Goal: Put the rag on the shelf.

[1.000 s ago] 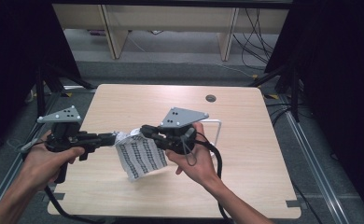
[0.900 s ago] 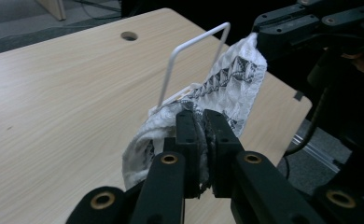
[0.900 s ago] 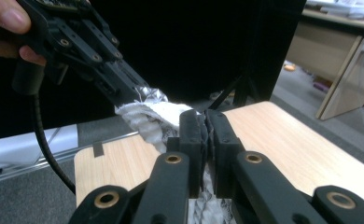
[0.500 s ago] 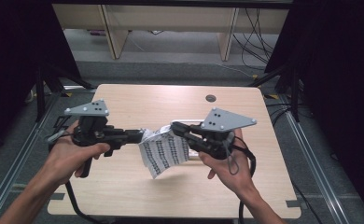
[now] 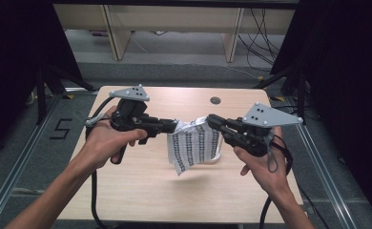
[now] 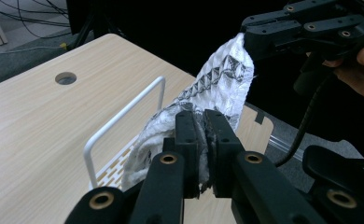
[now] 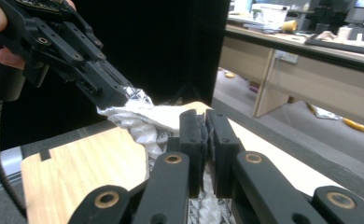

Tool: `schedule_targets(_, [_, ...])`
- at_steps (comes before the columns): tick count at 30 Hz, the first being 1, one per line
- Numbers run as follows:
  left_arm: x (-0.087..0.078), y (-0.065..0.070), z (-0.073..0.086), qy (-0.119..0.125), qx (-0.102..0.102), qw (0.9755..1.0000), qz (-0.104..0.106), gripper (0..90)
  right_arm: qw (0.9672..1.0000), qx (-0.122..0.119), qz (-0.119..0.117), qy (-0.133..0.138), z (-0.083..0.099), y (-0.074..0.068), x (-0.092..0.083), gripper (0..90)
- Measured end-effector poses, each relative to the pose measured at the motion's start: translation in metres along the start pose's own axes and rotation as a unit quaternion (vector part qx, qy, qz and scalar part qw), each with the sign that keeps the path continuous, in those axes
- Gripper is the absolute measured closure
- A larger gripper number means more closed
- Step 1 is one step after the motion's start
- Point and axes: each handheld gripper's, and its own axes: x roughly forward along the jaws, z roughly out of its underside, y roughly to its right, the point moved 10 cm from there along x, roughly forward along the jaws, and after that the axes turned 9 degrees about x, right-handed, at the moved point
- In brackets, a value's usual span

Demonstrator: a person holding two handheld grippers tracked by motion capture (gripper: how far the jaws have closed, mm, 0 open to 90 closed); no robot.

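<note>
The left gripper (image 5: 173, 126) and right gripper (image 5: 211, 120) each have jaws clamped on an upper corner of the patterned cloth (image 5: 193, 145), which hangs above the surface (image 5: 141, 191).

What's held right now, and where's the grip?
A white patterned cloth, held off the table. The left hand-held gripper pinches one top corner, the right hand-held gripper the other; the cloth hangs between them.
</note>
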Motion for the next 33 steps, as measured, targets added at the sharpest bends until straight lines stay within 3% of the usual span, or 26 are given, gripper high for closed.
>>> schedule_targets(2, [0.005,-0.001,-0.005,0.002,-0.001,1.0000,0.001,84.3,1.0000,-0.007,0.003,0.005,-0.002,0.004,0.000,86.5])
schedule_targets(5, [0.014,-0.004,-0.011,0.001,0.000,1.0000,-0.002,84.3,0.9999,0.012,0.011,-0.002,-0.002,0.011,-0.003,86.5])
schedule_targets(9, [0.022,-0.010,-0.020,0.003,0.002,1.0000,-0.003,84.3,0.9996,0.018,0.021,0.000,-0.005,0.024,-0.003,86.4])
schedule_targets(15, [0.029,-0.019,-0.028,0.008,-0.005,0.9999,-0.009,84.4,0.9994,0.014,0.031,0.005,-0.010,0.037,-0.001,86.5])
schedule_targets(20, [0.033,-0.032,-0.038,0.019,-0.020,0.9995,-0.016,84.4,0.9988,0.035,0.032,0.008,-0.015,0.046,0.002,86.4])
schedule_targets(26, [0.036,-0.048,-0.044,0.026,-0.031,0.9986,-0.032,84.3,0.9986,0.030,0.042,0.006,-0.020,0.059,0.012,86.4])
schedule_targets(33, [0.052,-0.072,-0.047,0.039,-0.067,0.9963,-0.036,84.1,0.9971,0.052,0.056,-0.004,-0.021,0.081,0.032,86.3])
